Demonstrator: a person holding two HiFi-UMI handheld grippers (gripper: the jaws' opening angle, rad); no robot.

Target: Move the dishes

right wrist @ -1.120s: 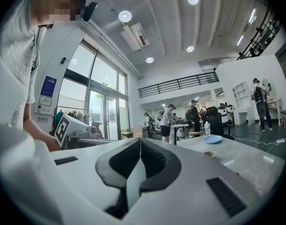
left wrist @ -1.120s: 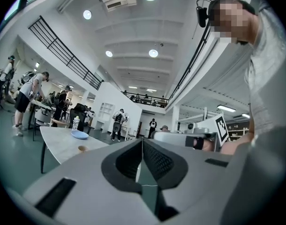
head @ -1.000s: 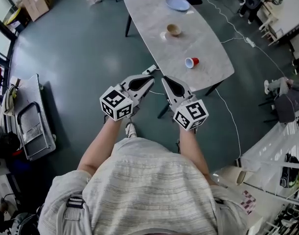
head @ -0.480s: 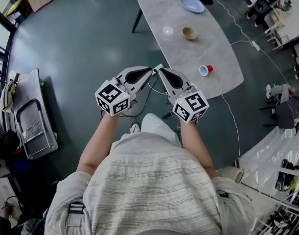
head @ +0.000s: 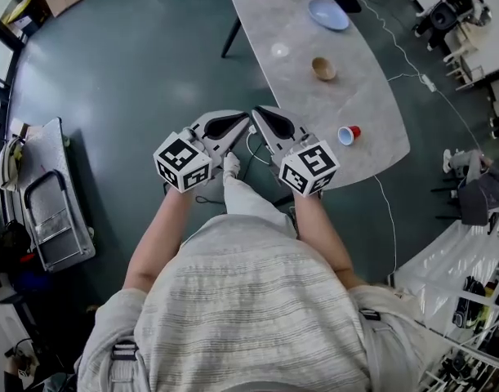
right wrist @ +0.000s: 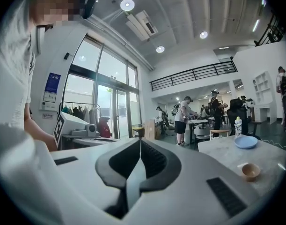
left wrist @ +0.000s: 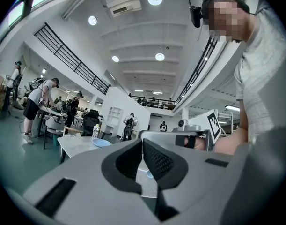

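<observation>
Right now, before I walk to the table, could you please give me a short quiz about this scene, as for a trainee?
1. Fill in the blank: on the grey marble-look table, the tan round bowl stands between the red plastic cup and the ___ round plate.
2. True or false: the left claw and the right claw are both shut, with nothing between their jaws.
3. In the head view, which thing on the table lies nearest the two claws? A. the plate B. the bowl C. the cup

Key: 1. light blue; 2. true; 3. C
</observation>
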